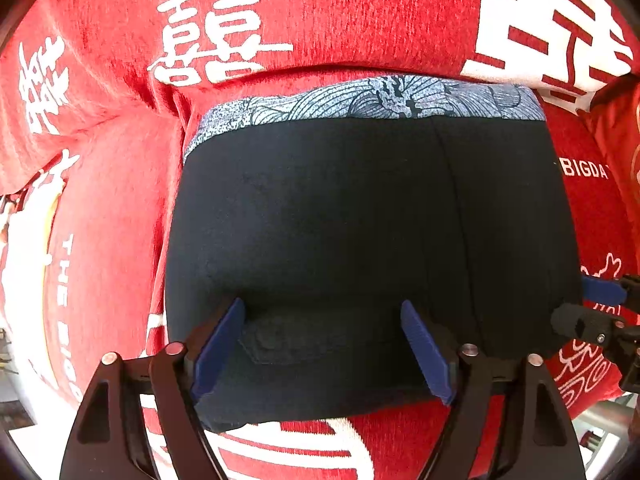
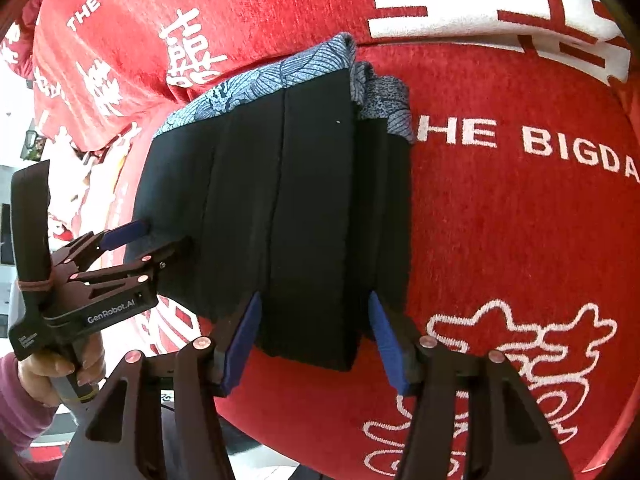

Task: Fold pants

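**Folded dark pants on the red cloth, both grippers spread over the lower edge**

Your left gripper (image 1: 322,350) pointed steeply down at the black folded pants with a blue-grey wave-patterned waistband (image 1: 360,216). Its blue pads stood wide apart, with the near hem of the pants between them; the pads did not press on the cloth, so nothing was held. Ahead of those fingers the garment lay as a compact block, waistband at the far end.

Your right gripper (image 2: 314,334) hovered at the neighbouring corner of the same pants (image 2: 288,200), its jaws moderately spread on either side of the stacked layers, also without pinching them. Seen from that tool, several lengthwise layers were stacked, and the waistband bunched a little at the far right corner. The left gripper entered this view at the left, held in your hand (image 2: 60,372).

The pants rested on the red plush cloth with white characters and lettering (image 1: 360,12), directly beneath both tools.

Judged from this arrangement, the folding was largely complete. What remained appeared minor: tidying the uneven waistband corner, or one last fold.
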Demonstrator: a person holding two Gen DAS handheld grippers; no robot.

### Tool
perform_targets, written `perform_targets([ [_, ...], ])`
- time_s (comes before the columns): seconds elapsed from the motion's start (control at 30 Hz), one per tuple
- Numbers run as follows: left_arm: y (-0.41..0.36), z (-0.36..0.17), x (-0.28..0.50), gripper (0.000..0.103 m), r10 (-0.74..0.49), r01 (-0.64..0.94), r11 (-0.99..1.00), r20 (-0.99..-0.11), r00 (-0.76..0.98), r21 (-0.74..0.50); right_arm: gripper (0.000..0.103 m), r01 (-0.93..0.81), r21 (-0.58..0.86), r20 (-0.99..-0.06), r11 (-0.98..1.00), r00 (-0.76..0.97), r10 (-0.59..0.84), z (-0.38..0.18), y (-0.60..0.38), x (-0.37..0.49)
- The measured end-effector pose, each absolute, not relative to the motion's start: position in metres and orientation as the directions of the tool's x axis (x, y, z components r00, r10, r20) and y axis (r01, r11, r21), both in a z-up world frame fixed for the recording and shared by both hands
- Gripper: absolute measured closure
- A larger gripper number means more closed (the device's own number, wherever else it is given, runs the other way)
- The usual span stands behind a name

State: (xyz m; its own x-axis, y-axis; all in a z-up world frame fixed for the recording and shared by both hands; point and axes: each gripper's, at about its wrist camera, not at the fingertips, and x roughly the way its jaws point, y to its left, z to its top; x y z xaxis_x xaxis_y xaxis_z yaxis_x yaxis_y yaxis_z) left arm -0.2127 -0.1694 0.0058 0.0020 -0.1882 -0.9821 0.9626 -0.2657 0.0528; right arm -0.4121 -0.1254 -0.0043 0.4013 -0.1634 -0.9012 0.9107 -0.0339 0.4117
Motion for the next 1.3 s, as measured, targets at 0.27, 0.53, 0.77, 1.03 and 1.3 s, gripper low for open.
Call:
perform_targets([
  [0.27,-0.174,0.006,-0.21,0.019,-0.179,0.963,-0.268,-0.984,-0.012,0.037,0.041,0.898,0.437,-0.892,-0.055,0.425,-0.156,-0.004,-0.128,-0.416],
  [0.53,-0.205,0.025,-0.189,0.019,-0.209,0.971,-0.237,-0.977,-0.034,0.017,0.036,0.849,0.494,-0.866,-0.189,0.461,-0.195,-0.005,-0.132,-0.458],
  [0.77,-0.247,0.015,-0.145,0.019,-0.151,0.975,-0.215,-0.985,-0.086,-0.053,0.022,0.776,0.596,-0.801,-0.206,0.557,-0.222,-0.017,-0.147,-0.488],
  [1.03,-0.263,-0.011,-0.113,0.019,0.015,0.924,-0.153,-0.936,-0.352,-0.35,0.021,0.717,0.68,-0.732,-0.154,0.656,-0.182,-0.037,-0.161,-0.495],
  [1.3,-0.273,-0.037,-0.124,0.012,0.071,0.869,-0.155,-0.883,-0.465,-0.47,0.02,0.632,0.767,-0.642,-0.115,0.751,-0.155,-0.058,-0.181,-0.488],
])
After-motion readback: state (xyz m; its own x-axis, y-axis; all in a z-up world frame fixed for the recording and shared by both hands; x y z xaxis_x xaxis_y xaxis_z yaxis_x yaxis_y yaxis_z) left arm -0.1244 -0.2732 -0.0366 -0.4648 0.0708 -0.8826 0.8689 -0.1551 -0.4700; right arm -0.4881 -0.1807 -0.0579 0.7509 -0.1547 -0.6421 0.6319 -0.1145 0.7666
